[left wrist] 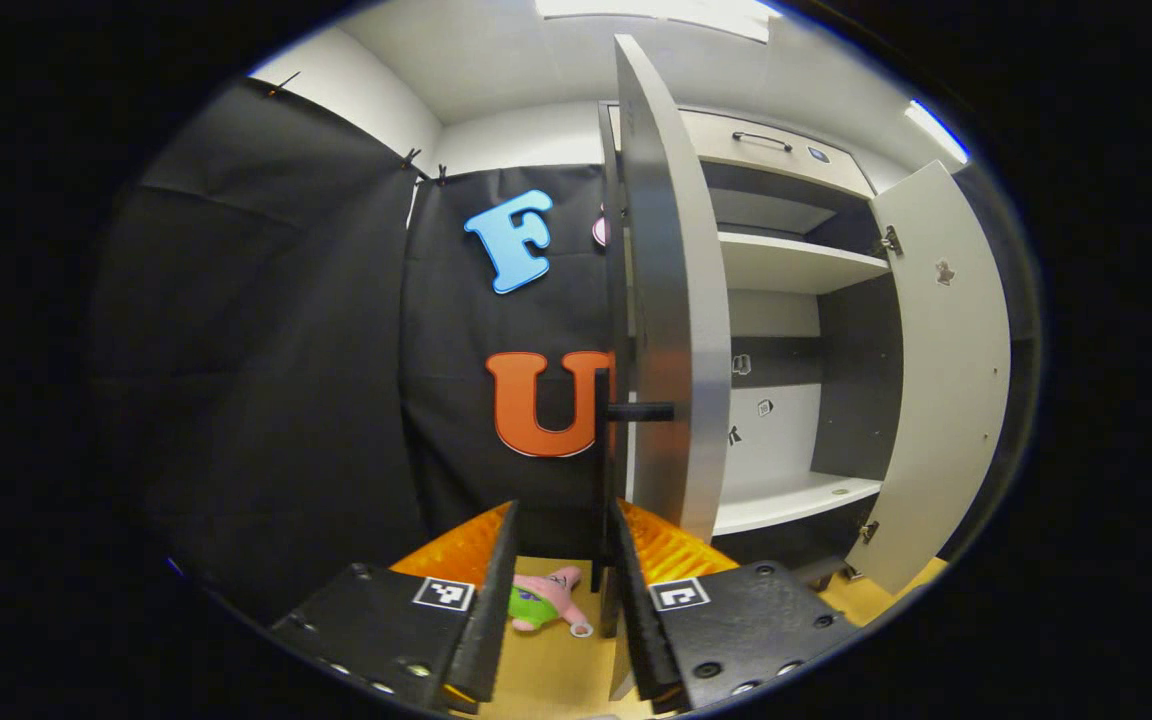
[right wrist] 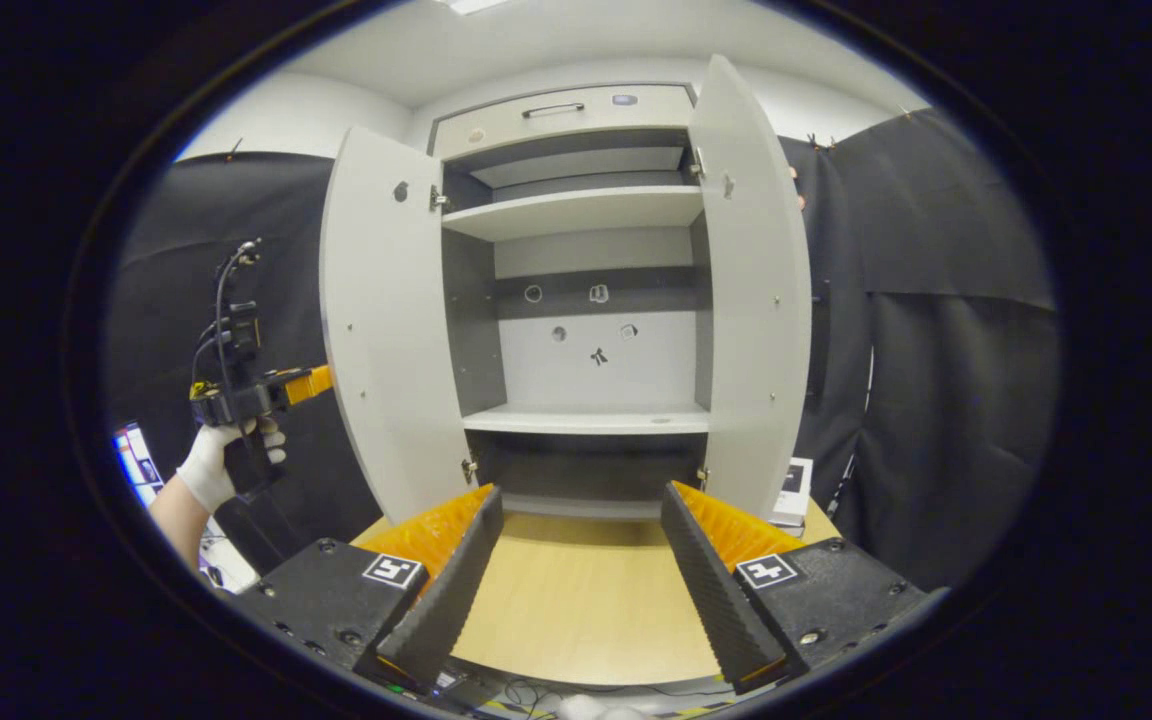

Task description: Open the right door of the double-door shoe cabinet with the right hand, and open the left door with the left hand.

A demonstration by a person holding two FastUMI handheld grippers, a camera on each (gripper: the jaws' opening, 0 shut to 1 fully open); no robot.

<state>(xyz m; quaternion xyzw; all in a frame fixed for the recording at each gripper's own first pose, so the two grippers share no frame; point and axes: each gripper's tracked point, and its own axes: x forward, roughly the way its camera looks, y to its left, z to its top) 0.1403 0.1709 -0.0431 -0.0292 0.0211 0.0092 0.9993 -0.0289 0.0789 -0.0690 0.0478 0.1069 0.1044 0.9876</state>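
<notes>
Our left hand-held gripper (left wrist: 561,580) stands narrowly parted around the left door's (left wrist: 671,300) upright handle (left wrist: 602,470), straight ahead between its fingers, without visibly pinching it.

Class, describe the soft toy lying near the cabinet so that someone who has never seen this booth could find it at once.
Start at the grey double-door shoe cabinet, both doors swung open. Drop to the light wooden floor just left of the left door. There, seen between the left claw's fingers, lies a small plush toy: pink with green shorts, the only soft, brightly coloured thing among flat grey panels and black cloth.
</notes>
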